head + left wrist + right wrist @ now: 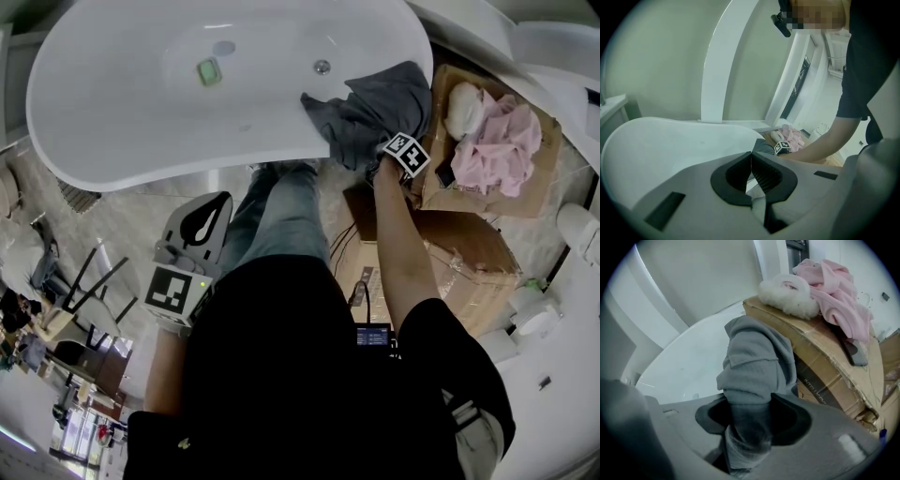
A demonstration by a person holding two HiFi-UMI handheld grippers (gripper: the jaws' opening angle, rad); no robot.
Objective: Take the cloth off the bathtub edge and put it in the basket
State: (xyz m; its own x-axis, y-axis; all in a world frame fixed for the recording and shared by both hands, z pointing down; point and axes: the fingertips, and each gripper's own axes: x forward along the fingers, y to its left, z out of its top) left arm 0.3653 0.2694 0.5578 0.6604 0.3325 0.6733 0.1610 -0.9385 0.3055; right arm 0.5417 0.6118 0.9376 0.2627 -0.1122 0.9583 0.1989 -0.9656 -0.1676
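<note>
The person is standing at the bathtub [187, 173], leaning the right arm out over its rim. The grey cloth [370, 112] is lying bunched across that rim at the tub's right end, partly inside the tub and partly spilling over the near edge, just beside the box [469, 202]. The right gripper [750, 420] is pointing steeply down into the near part of the cloth; in the right gripper view a thick fold of grey fabric is filling the gap between the jaws, which are pinching it, and the rest of the cloth [757, 366] is rising in a heap in front of them. The box [825, 352] is sitting right behind the cloth, carrying a pink garment [511, 141] and a fluffy white thing [464, 108] beside it. The left gripper [214, 211] is hanging low at the person's left side, well apart from the cloth, with its jaws pressed together on nothing, as the left gripper view [751, 164] is showing. Inside the tub a small green item [208, 71] is lying near the drain [322, 67]
</note>
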